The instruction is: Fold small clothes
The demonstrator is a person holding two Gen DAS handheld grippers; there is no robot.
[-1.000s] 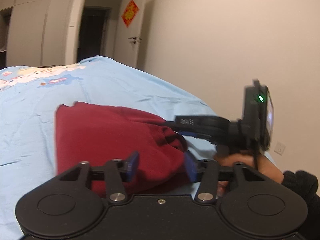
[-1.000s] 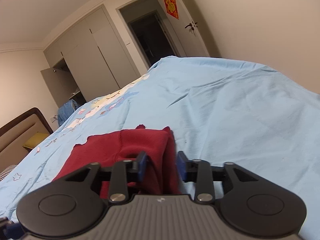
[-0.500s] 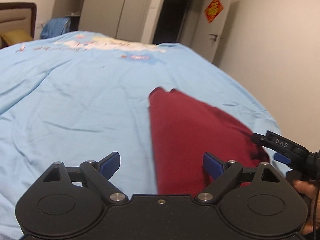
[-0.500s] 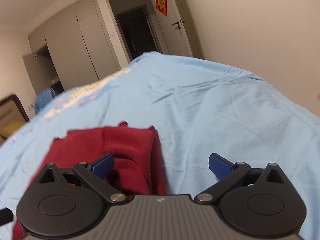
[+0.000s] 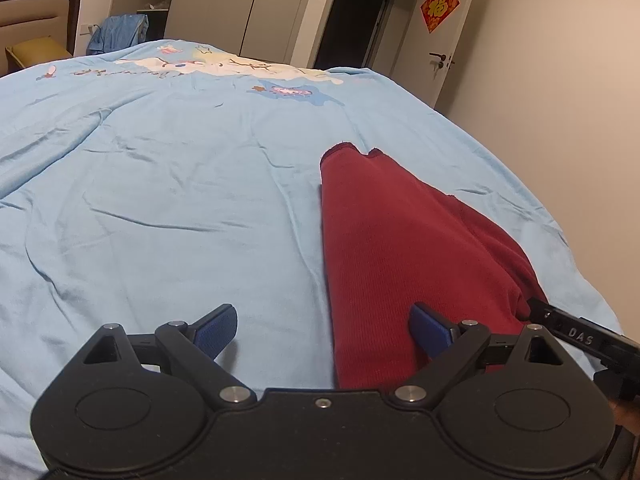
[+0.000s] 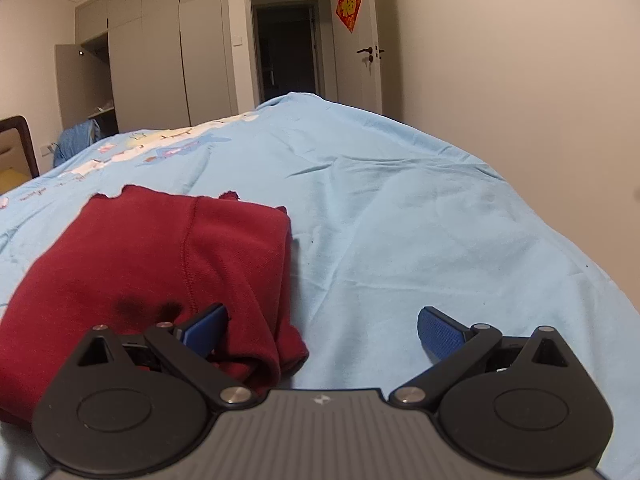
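Soft, even indoor light, slightly warm; source out of frame. Both fisheye views bend walls and door frames hard at the edges, corners vignette black. Doorway (image 6: 286, 52) dark beyond. Faint shadows under creases of the bedsheet (image 5: 160, 184). Focus sharp mid-frame; no glare, no motion blur.

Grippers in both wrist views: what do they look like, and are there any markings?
The left gripper is matte black with round discs, silver pivot screws and blue textured pads. The right gripper is similar, with a ribbed grey body bearing a small white emblem. Seen from the left view, its black finger reads "DAS".
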